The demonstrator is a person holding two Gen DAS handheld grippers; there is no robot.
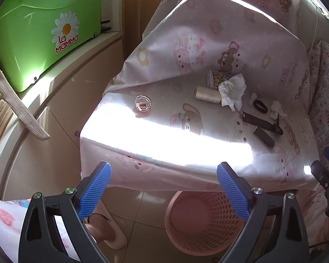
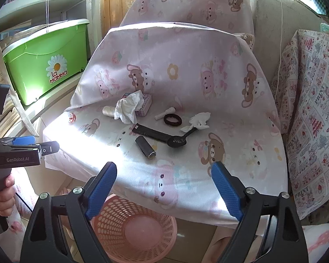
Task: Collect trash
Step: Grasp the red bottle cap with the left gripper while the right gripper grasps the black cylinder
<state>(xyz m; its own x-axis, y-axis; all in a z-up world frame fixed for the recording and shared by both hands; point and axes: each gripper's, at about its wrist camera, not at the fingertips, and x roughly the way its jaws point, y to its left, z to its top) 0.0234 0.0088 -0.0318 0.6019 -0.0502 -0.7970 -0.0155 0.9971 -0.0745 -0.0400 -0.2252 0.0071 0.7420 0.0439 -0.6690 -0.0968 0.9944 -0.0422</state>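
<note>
A crumpled white tissue [image 1: 232, 89] [image 2: 129, 107] lies on the pink cloth-covered seat [image 1: 164, 118] [image 2: 186, 153], against a small patterned box [image 1: 217, 77] [image 2: 145, 104]. A smaller tissue wad [image 1: 276, 108] [image 2: 198, 120] lies further right. A dark paper tube [image 1: 264, 136] [image 2: 145, 145] and a flat black wrapper [image 1: 261, 122] [image 2: 155, 132] lie mid-seat. A pink mesh bin [image 1: 205, 221] [image 2: 134, 228] stands on the floor below the seat's front edge. My left gripper [image 1: 163, 188] and right gripper [image 2: 164, 188] are both open and empty, held above the bin, short of the seat.
A cream thread spool [image 1: 207, 94] [image 2: 108, 110], a black hair tie [image 2: 172, 119], a black spoon [image 2: 179, 141], a small white tube [image 2: 164, 112] and a clear tape roll [image 1: 143, 103] [image 2: 72, 117] also lie on the seat. A green bin [image 1: 43, 32] [image 2: 46, 65] stands on a shelf at left. A patterned cushion [image 2: 313, 120] is at right.
</note>
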